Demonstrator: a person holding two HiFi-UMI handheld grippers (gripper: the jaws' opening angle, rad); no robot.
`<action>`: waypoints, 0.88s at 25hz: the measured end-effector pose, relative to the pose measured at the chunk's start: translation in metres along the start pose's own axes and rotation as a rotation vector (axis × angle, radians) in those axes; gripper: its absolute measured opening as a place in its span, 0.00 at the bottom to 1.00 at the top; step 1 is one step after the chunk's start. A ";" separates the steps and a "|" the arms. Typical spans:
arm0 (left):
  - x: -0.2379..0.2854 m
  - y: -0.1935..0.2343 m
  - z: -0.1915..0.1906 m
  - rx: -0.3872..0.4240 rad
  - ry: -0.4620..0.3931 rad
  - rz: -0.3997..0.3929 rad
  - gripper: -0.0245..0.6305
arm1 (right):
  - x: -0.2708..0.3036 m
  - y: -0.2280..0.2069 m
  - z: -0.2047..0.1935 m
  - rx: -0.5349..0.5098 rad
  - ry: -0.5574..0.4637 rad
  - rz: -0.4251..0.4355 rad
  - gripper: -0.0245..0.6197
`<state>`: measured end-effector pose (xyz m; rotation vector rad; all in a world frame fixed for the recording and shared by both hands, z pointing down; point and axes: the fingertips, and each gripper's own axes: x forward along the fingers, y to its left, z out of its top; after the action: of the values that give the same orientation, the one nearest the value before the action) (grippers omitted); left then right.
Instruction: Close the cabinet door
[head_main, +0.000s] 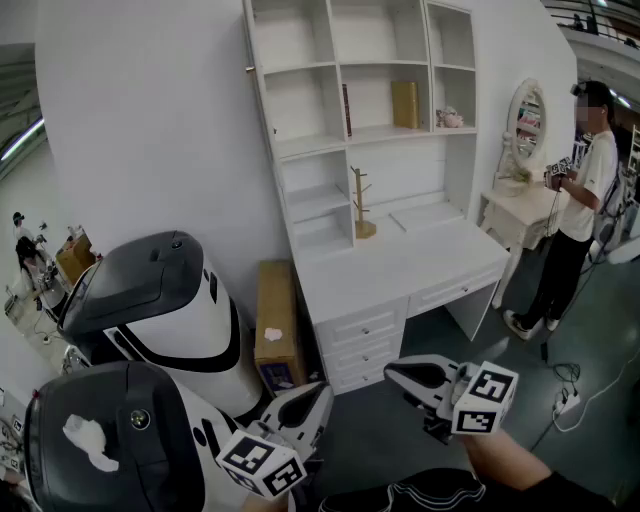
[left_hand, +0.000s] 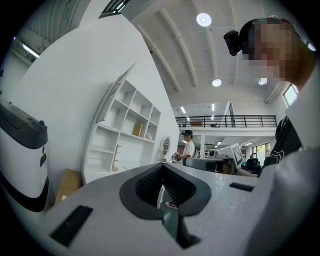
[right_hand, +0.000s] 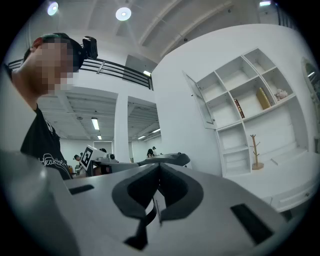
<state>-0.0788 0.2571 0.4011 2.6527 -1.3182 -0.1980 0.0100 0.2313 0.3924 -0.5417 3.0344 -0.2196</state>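
Main risk is reach. The cabinet door (right_hand: 200, 100) is on the top-left compartment of the white cabinet (head_main: 310, 148), swung out toward us, high above the tabletop (head_main: 400, 265). Both tools are low and well apart from it, so closing it means stepping in and lifting an arm a long way.

What could go wrong, as I judge it:
- The door shows edge-on in the head view. A pointed tool tip pushed against a thin panel may slide off the edge, or catch behind it and swing it wider.
- Pushing near the hinge side gives poor leverage. Pushing hard at the free edge risks a slam and bounce-back, leaving it ajar.
- The big white machine (head_main: 170, 310) and the cardboard box (head_main: 275, 320) stand on the door's side, just beside the cabinet. The left arm or a leg could bump them on the approach.
- The wooden rack (head_main: 362, 205) stands on the tabletop below the shelves. A low reach across could tip it.

Tool state:
- The left tool (head_main: 315, 398) has its jaws fully together, with nothing between them and touching nothing.
- The right tool (head_main: 400, 375) looks the same, jaws closed tip to tip, empty, in free air.
- Both point roughly level toward the cabinet, and neither is at the door yet.
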 end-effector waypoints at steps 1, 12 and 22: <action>0.000 -0.002 0.000 0.004 0.001 -0.006 0.04 | 0.000 0.001 0.000 -0.001 0.001 0.001 0.05; -0.009 -0.007 0.003 0.029 -0.001 -0.032 0.04 | -0.001 0.012 0.000 -0.027 0.000 -0.020 0.05; -0.005 0.006 0.002 0.013 -0.001 -0.033 0.04 | 0.006 0.002 -0.002 -0.011 0.003 -0.026 0.05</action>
<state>-0.0870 0.2571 0.4003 2.6865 -1.2807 -0.1956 0.0033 0.2313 0.3942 -0.5818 3.0343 -0.2056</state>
